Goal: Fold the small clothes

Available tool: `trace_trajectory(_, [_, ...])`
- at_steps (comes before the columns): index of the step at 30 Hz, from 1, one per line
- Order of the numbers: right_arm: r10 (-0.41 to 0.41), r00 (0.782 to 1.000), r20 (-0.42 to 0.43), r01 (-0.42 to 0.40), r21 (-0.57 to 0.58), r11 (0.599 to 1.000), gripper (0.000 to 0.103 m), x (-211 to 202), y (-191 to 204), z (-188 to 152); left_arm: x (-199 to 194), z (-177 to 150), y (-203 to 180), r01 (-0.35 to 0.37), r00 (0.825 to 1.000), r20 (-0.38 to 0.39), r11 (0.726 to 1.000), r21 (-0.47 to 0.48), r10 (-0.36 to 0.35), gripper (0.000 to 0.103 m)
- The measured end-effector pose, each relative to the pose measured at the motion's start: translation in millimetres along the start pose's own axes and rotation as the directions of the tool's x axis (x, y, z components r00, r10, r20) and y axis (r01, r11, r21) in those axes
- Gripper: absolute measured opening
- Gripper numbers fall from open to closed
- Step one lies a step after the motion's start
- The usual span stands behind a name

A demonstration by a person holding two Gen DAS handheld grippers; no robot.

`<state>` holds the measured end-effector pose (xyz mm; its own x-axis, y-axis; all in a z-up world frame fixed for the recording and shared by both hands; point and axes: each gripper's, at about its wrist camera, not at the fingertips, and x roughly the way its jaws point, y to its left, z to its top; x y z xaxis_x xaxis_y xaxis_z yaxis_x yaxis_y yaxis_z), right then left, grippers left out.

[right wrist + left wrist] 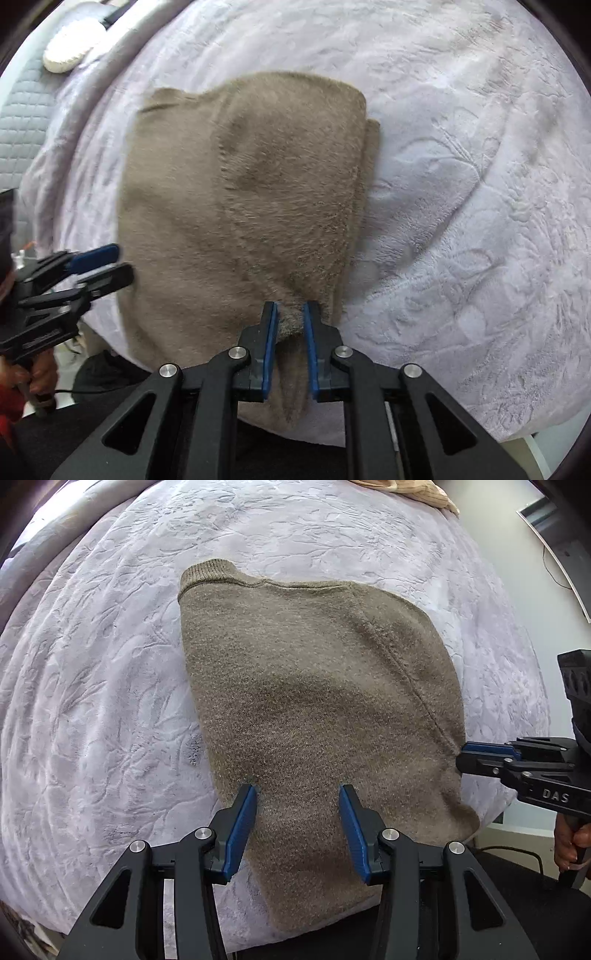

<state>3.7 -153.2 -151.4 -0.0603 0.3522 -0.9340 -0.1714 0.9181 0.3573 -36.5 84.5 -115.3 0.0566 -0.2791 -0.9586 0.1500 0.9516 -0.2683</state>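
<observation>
A brown knit sweater (314, 701) lies partly folded on a lilac blanket (92, 701), its ribbed collar at the far left. My left gripper (298, 794) is open, its blue pads just above the sweater's near part. My right gripper (290, 312) is shut on a bunched bit of the sweater (240, 192) at its near right edge. In the left wrist view the right gripper (461, 755) touches the sweater's right edge. In the right wrist view the left gripper (118, 264) is open at the sweater's left edge.
The lilac blanket (461, 184) covers a bed whose near edge runs under both grippers. A beige garment (413, 491) lies at the far edge. A white pillow (70, 48) and grey quilted headboard (22, 122) are far left. A wall and cable (554, 565) are at right.
</observation>
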Motion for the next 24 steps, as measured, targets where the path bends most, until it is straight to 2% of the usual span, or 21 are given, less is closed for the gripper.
trace_trajectory(1, [0.018, 1.0, 0.001, -0.018, -0.001, 1.0, 0.032, -2, 3, -1, -1, -1, 1, 0.0, 1.0, -0.001, 1.0, -0.001, 0.0, 0.048])
trace_trajectory(2, [0.043, 0.999, 0.002, -0.043, -0.003, 0.999, 0.051, -6, 3, -6, -2, -1, 2, 0.0, 1.0, -0.002, 1.0, -0.001, 0.0, 0.048])
trace_trajectory(3, [0.064, 0.998, 0.003, -0.064, -0.01, 0.998, 0.058, -9, 3, -9, -3, -1, 2, -0.002, 1.0, -0.002, 1.0, 0.001, 0.002, 0.048])
trace_trajectory(5, [0.1, 0.995, -0.012, -0.1, -0.021, 0.995, 0.058, -8, 4, -14, -6, -2, 3, -0.003, 1.0, 0.001, 1.0, 0.004, 0.003, 0.048])
trace_trajectory(7, [0.081, 0.996, -0.049, -0.082, -0.018, 0.996, 0.051, 1, 6, -14, -7, -1, 3, -0.004, 1.0, 0.003, 1.0, 0.006, 0.004, 0.048])
trace_trajectory(8, [0.065, 0.995, -0.075, -0.067, -0.013, 0.998, 0.027, 8, 5, -13, -7, -1, 3, -0.009, 1.0, 0.002, 1.0, 0.008, 0.009, 0.048])
trace_trajectory(9, [0.059, 0.994, -0.089, -0.06, -0.008, 0.998, 0.008, 12, 4, -14, -7, -1, 3, -0.014, 1.0, -0.001, 1.0, 0.01, 0.014, 0.048])
trace_trajectory(13, [0.029, 0.996, -0.08, -0.027, 0.028, 0.999, 0.005, 20, -15, -26, -5, -4, 3, -0.024, 1.0, -0.013, 1.0, 0.012, 0.024, 0.048])
trace_trajectory(17, [0.17, 0.982, -0.078, -0.15, 0.214, 0.965, 0.005, 35, -57, -41, -3, -6, 3, -0.03, 0.999, -0.021, 0.999, 0.013, 0.031, 0.048])
trace_trajectory(18, [0.158, 0.984, -0.079, -0.136, 0.23, 0.964, 0.005, 34, -61, -44, -4, -6, 3, -0.032, 0.999, -0.02, 0.999, 0.012, 0.033, 0.048])
trace_trajectory(19, [0.104, 0.989, -0.105, -0.078, 0.223, 0.972, 0.005, 34, -65, -48, -4, -6, 3, -0.036, 0.999, -0.019, 0.999, 0.011, 0.036, 0.048])
trace_trajectory(21, [0.097, 0.988, -0.121, -0.069, 0.214, 0.974, 0.005, 29, -70, -56, -5, -5, 3, -0.034, 0.999, -0.021, 0.999, 0.005, 0.034, 0.048])
trace_trajectory(24, [0.058, 0.994, -0.09, -0.037, 0.223, 0.974, 0.005, 12, -70, -58, -9, -3, 2, -0.042, 0.999, -0.007, 0.999, 0.003, 0.042, 0.048])
